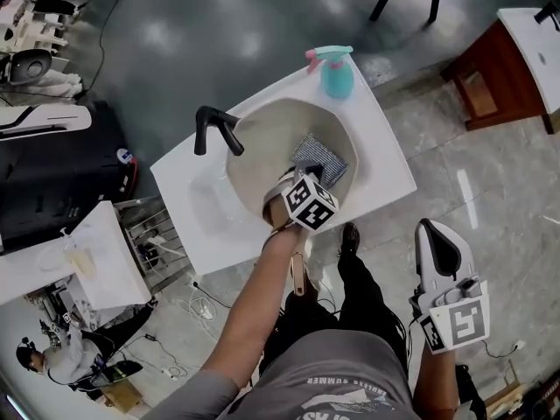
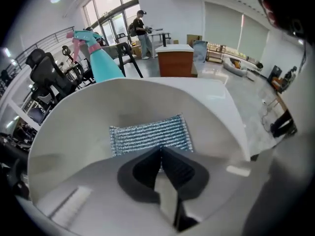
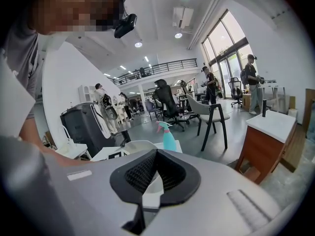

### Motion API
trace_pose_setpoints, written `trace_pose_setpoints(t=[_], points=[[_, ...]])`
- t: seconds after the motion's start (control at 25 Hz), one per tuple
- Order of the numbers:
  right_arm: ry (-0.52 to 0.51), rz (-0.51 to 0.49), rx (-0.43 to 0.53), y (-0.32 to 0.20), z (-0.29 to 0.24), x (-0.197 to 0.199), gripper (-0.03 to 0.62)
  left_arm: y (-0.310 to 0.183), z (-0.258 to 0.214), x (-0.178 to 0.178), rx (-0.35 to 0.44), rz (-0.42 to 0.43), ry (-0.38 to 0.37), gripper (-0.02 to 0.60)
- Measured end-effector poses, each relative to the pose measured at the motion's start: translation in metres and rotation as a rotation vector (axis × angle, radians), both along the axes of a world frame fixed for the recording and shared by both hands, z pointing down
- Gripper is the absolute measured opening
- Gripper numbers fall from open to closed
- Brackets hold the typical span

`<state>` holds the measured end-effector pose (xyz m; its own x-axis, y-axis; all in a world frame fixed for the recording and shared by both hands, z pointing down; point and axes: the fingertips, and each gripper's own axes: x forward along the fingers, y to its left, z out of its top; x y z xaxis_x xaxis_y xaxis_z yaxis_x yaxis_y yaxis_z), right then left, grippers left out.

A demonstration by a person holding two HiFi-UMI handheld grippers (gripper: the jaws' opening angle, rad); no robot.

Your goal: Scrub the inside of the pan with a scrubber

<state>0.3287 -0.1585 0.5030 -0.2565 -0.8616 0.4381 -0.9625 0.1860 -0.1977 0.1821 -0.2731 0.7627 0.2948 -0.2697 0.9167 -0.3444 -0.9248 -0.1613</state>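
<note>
Hovering in the white oval basin [image 1: 262, 143] of the bench [image 1: 385, 178], the left gripper [image 2: 161, 150] has empty jaws clenched near the silvery-grey rectangular mesh scrubber [image 2: 150, 133] lying on the basin's far wall, while the right gripper [image 3: 156, 154], jaws also clenched empty, hangs well apart.

This is a large open-plan office hall used as a test lab, not a home. In the right gripper view a railed mezzanine [image 3: 157, 65] runs at twelve o'clock, with tall windows [image 3: 224, 45] at two and office chairs [image 3: 167, 102] near centre. In the head view a free-standing washbasin unit [image 1: 197, 213] stands on polished grey floor [image 1: 219, 24]. A wooden cabinet [image 1: 494, 73] is at two o'clock and loose cables [image 1: 203, 309] lie at seven.
</note>
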Motion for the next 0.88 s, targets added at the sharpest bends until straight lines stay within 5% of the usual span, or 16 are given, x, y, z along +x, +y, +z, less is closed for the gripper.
trace_pose_setpoints(t=[0.2,0.48,0.88], points=[[-0.01,-0.041,0.012,-0.009,-0.006,-0.021,0.002,0.033,0.001,-0.047,-0.048,0.013,-0.082,0.008],[-0.021,-0.099,0.015,-0.019,-0.004,-0.051,0.002,-0.008,-0.019,-0.107,0.046,-0.122,-0.116,0.008],[-0.008,-0.064,-0.013,-0.005,0.011,-0.029,0.002,-0.073,-0.008,-0.068,0.086,-0.139,-0.071,0.008]])
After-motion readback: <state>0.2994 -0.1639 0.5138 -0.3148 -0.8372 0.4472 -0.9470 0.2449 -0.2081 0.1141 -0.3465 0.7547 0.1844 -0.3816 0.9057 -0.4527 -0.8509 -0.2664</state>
